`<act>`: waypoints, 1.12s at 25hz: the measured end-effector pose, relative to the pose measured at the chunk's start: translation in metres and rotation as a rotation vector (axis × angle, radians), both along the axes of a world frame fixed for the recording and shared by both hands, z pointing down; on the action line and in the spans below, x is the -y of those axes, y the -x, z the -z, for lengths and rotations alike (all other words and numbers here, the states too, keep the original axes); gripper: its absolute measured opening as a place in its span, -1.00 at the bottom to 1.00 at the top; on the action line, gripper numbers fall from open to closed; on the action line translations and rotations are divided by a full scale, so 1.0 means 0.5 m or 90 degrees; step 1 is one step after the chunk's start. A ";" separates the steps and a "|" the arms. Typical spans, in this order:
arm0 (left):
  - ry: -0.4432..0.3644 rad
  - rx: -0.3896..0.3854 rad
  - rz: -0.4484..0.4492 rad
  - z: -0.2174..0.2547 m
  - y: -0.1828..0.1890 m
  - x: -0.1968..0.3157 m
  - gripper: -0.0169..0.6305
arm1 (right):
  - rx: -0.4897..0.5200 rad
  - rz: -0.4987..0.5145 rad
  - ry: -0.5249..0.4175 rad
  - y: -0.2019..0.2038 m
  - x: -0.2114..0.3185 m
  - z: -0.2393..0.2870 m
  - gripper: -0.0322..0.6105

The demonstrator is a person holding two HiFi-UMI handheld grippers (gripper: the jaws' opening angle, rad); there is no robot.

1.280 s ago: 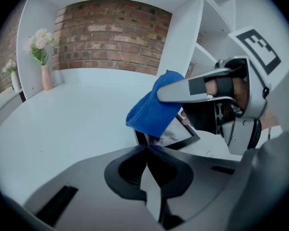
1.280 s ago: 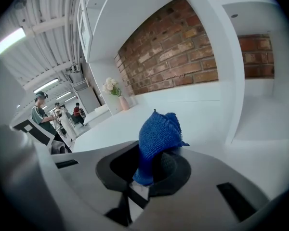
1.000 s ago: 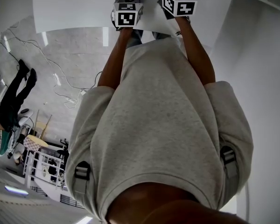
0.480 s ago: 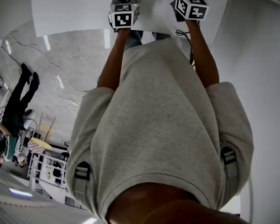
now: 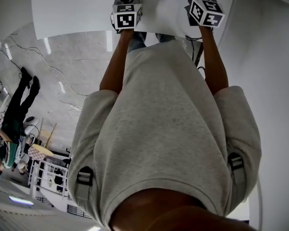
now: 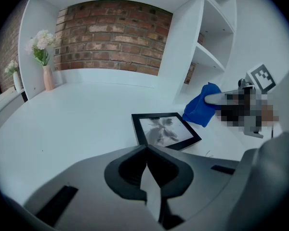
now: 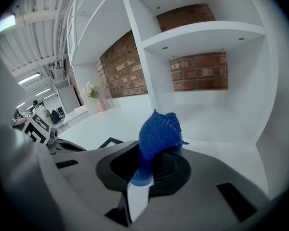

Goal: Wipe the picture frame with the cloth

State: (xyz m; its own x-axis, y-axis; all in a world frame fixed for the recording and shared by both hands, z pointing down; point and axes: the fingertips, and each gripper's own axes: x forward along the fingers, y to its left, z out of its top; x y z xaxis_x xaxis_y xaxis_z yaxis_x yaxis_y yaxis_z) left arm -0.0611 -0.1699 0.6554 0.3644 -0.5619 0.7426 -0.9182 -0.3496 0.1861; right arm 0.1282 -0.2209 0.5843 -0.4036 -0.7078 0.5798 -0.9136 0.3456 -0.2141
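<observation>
Picture frame (image 6: pixel 164 130) lies flat on white counter (image 6: pixel 77 124), black border w/ greyish pic inside, just ahead of L gripper (image 6: pixel 146 148). L jaws are closed tip to tip, nothing btwn them. R gripper (image 7: pixel 151 154) is clamped on blue cloth (image 7: pixel 156 134): fabric bunches up above the jaws, a bit pokes out below. In L gripper view the cloth hangs off R gripper just beside the frame's far right corner; can't tell if touching. Head view is mostly the person's grey T-shirt (image 5: pixel 168 129), both arms stretched fwd, frame's edge at very top. Bkgd: white shelving (image 7: pixel 202 37), brick wall (image 6: pixel 111 32), pink vase (image 6: pixel 48 77) w/ white flowers at counter's far left, well apart from frame.
</observation>
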 end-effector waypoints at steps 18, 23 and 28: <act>-0.003 -0.015 0.003 -0.001 -0.005 -0.007 -0.90 | 0.086 0.173 -0.037 0.304 -0.013 0.078 -0.72; -0.005 -0.023 0.005 0.003 -0.009 -0.002 -0.90 | 0.080 0.219 -0.009 0.354 -0.034 0.048 -0.72; -0.006 -0.030 0.000 -0.005 -0.009 -0.012 -0.90 | 0.066 0.221 0.025 0.354 -0.056 -0.007 -0.72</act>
State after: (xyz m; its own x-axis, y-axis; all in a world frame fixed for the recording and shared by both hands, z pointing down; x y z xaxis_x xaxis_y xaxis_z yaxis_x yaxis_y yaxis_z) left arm -0.0564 -0.1641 0.6577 0.3991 -0.5683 0.7196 -0.9084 -0.3517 0.2261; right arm -0.0486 -0.1929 0.5880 -0.6742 -0.4959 0.5474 -0.7159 0.6210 -0.3192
